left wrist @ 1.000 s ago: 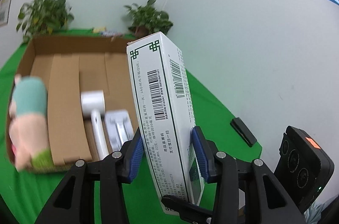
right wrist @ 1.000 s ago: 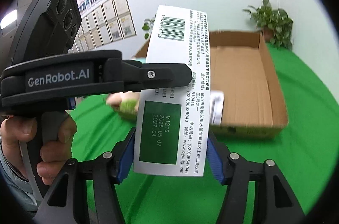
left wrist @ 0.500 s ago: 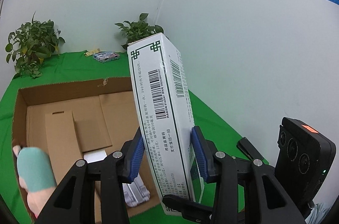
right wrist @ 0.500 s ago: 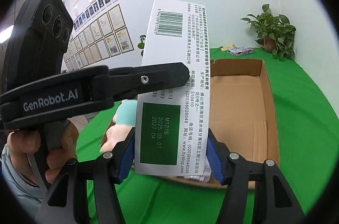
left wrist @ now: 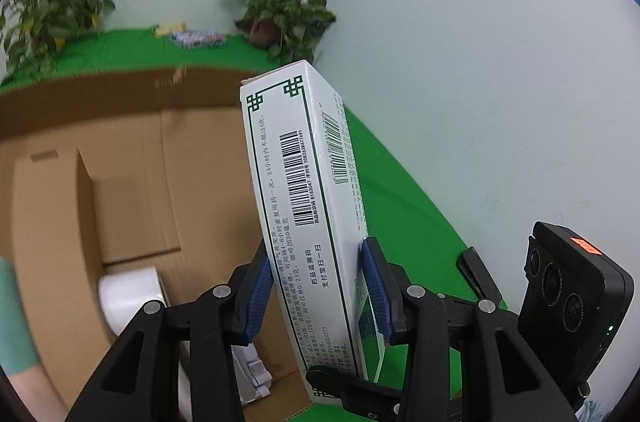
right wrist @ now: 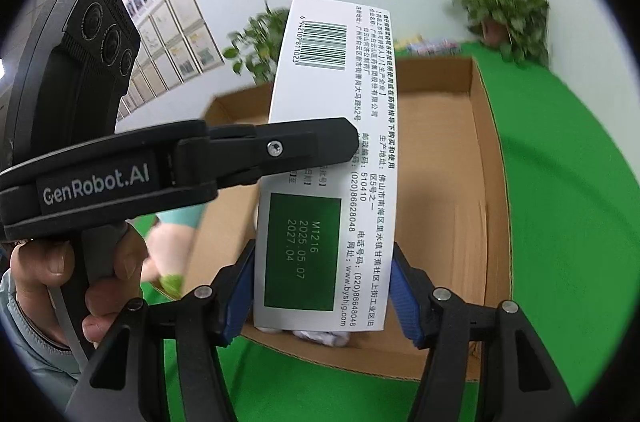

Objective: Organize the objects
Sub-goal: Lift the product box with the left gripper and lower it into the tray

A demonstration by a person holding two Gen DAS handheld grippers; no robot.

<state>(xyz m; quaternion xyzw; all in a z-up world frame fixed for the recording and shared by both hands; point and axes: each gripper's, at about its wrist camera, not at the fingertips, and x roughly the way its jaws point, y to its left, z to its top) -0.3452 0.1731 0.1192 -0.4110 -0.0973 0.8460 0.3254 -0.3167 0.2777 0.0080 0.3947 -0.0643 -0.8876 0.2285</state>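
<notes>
Left wrist view showed the left gripper (left wrist: 318, 296) clamped on a tall white medicine box (left wrist: 304, 206), its blue pads (left wrist: 256, 296) pressed against the two narrow faces of the box's lower half. The box stood nearly upright between the fingers, leaning slightly left at the top, barcodes facing the camera. It was held above the right part of an open cardboard box (left wrist: 132, 158) that sat on the green table cover (left wrist: 400, 206). Inside the cardboard box, near its front edge, lay a white device (left wrist: 132, 296) and a white packet (left wrist: 250, 368), both blurred. A teal and pink plush toy (left wrist: 14, 326) showed at the left edge of that view.

In the right wrist view the right gripper (right wrist: 322, 296) straddled the same medicine box (right wrist: 332, 158) at its lower end. Its blue pads (right wrist: 404, 296) stood close beside the box's edges, and I could not tell whether they pressed on it. The left gripper (right wrist: 276, 148) crossed in front from the left, gripped by the left hand (right wrist: 76, 274). The cardboard box (right wrist: 486, 158) lay behind and below, its front edge under the medicine box. Two potted plants (right wrist: 504, 10) stood at the table's far edge.
</notes>
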